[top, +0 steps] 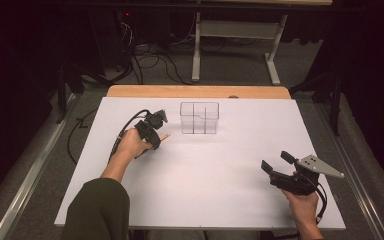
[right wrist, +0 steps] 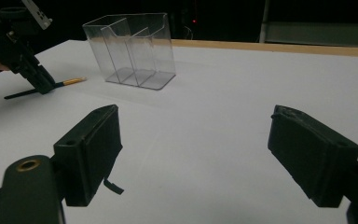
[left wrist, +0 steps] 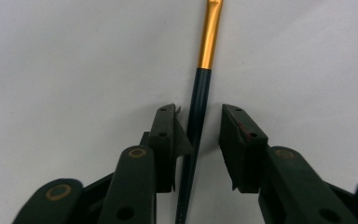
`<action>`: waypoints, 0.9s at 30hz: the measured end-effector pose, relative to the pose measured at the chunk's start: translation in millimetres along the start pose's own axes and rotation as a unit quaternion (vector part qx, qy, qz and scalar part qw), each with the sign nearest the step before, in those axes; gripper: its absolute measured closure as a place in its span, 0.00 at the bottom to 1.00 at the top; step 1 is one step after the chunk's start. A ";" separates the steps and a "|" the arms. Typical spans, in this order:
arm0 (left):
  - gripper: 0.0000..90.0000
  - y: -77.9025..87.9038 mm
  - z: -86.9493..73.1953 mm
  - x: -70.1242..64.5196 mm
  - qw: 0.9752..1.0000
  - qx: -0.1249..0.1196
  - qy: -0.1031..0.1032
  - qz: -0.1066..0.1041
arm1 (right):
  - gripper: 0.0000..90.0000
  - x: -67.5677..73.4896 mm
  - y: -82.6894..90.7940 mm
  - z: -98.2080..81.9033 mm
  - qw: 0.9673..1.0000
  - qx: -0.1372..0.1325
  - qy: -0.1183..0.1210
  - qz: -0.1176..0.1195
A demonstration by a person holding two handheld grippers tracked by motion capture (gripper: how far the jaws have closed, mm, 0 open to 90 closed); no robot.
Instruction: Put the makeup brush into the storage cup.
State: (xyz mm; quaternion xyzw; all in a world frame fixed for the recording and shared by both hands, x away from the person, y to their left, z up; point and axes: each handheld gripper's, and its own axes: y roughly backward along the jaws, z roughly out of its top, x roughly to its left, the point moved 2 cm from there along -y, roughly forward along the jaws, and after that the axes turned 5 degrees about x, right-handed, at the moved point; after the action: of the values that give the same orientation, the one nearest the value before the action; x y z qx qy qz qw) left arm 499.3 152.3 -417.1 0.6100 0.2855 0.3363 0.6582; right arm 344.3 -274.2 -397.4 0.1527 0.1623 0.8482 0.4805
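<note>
Landmark: clear plastic divided organizer (top: 199, 118), standing upright on the white table (top: 220, 180) toward its far edge.

Left gripper (top: 156, 131): just left of the organizer and slightly nearer the person, held low over the table, jaws pointing down. In the left gripper view its jaws straddle a thin brush (left wrist: 199, 107) with a dark handle and gold ferrule. One pad touches the handle; a gap remains on the other side. Jaws narrowed but not clamped, so no pinch yet.

Brush: lies flat on the table, left of the organizer and near it, apart from its wall. In the right gripper view, the gold end points toward the organizer and the dark tail runs away from it.

Right gripper (top: 278, 165): well apart from the organizer, to its right and toward the near table edge. Jaws spread wide, nothing between them.
</note>
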 end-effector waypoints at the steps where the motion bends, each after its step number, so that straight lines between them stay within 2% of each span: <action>1: 0.76 -0.1 0.3 -0.2 1.000 0.000 0.000 -0.001 | 0.21 0.0 0.0 0.0 1.000 0.000 0.000 0.001; 22: 0.83 -0.2 0.7 -1.1 1.000 0.000 -0.013 -0.009 | 0.21 0.6 -1.2 -0.6 1.000 0.005 0.000 0.001; 27: 0.89 -0.2 1.1 -3.0 1.000 -0.001 -0.022 -0.012 | 0.21 1.4 -2.2 -0.4 1.000 0.005 0.001 0.002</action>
State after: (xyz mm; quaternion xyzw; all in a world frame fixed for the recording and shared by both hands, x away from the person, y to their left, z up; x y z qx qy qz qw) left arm 498.3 149.3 -417.3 0.6134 0.2782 0.3148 0.6688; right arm 345.2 -272.0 -398.5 0.1549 0.1670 0.8486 0.4775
